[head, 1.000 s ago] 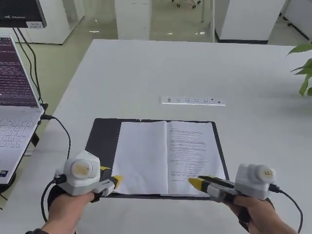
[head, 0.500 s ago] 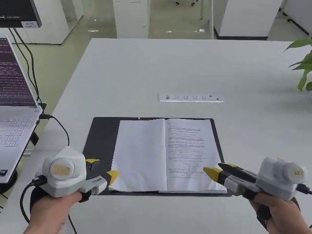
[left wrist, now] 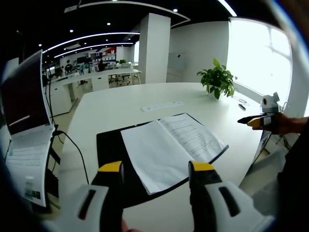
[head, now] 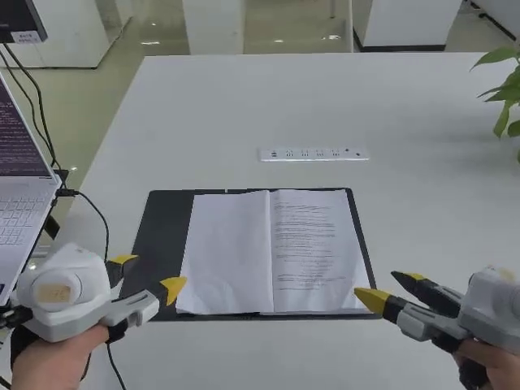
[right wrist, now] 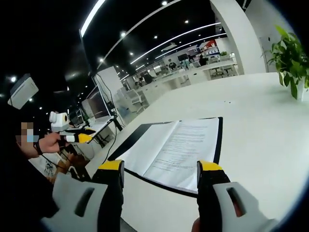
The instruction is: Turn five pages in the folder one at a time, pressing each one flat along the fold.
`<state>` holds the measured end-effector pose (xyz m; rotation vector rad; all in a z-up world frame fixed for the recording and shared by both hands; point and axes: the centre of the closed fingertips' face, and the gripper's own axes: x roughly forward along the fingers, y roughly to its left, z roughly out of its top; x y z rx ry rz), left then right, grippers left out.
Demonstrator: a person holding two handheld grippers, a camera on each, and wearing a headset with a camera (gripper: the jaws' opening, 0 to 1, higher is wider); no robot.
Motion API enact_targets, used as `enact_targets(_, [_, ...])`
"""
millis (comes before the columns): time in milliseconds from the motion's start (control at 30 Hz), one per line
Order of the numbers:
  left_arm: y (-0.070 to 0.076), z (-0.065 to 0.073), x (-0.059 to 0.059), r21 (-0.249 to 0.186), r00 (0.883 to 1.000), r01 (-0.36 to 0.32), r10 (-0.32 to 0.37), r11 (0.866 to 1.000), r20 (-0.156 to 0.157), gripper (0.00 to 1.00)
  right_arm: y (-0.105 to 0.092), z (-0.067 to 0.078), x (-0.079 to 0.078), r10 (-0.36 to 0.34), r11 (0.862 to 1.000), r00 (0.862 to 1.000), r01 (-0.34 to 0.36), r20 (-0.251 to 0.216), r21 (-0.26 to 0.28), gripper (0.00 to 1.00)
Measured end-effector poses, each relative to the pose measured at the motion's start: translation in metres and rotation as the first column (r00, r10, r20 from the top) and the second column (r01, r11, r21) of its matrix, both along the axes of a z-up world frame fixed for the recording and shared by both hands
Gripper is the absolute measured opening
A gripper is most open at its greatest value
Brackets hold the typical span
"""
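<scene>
The folder (head: 166,236) lies open on the table (head: 244,106). The left gripper (head: 148,273) is held just off the folder's near left corner, and the right gripper (head: 388,288) just off its near right corner. Both are spread apart and nothing is gripped. Only the top sheet of the printed page (head: 315,244) should be caught at its outer edge, carried over the fold (head: 270,252), then pressed along it. The thickness of the stack cannot be judged, the print is unreadable, and the laptop (head: 15,213) left of the folder is cut off.
</scene>
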<state>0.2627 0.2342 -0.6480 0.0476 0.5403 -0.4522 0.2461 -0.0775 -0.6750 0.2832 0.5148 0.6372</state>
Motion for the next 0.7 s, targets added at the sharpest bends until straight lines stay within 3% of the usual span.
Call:
enact_targets(133, [0.001, 0.008, -0.006, -0.020, 1.000, -0.020, 0.020, 1.000, 0.011, 0.60, 0.001, -0.003, -0.006, 0.010, 1.000, 1.000, -0.010, -0.010, -0.014, 0.64])
enact_targets(267, [0.005, 0.006, -0.009, -0.014, 0.999, -0.033, 0.033, 0.999, 0.008, 0.65, 0.001, -0.004, -0.007, 0.017, 1.000, 1.000, -0.018, -0.014, -0.014, 0.66])
enact_targets(333, [0.004, 0.009, -0.011, -0.039, 0.999, -0.038, 0.038, 0.999, 0.012, 0.68, 0.001, -0.004, -0.007, 0.022, 1.000, 1.000, -0.022, -0.013, -0.017, 0.68])
enact_targets(700, [-0.003, 0.004, -0.018, -0.030, 0.999, -0.044, 0.044, 0.999, -0.020, 0.72, -0.002, 0.000, -0.006, 0.027, 1.000, 1.000, -0.027, -0.007, -0.013, 0.71])
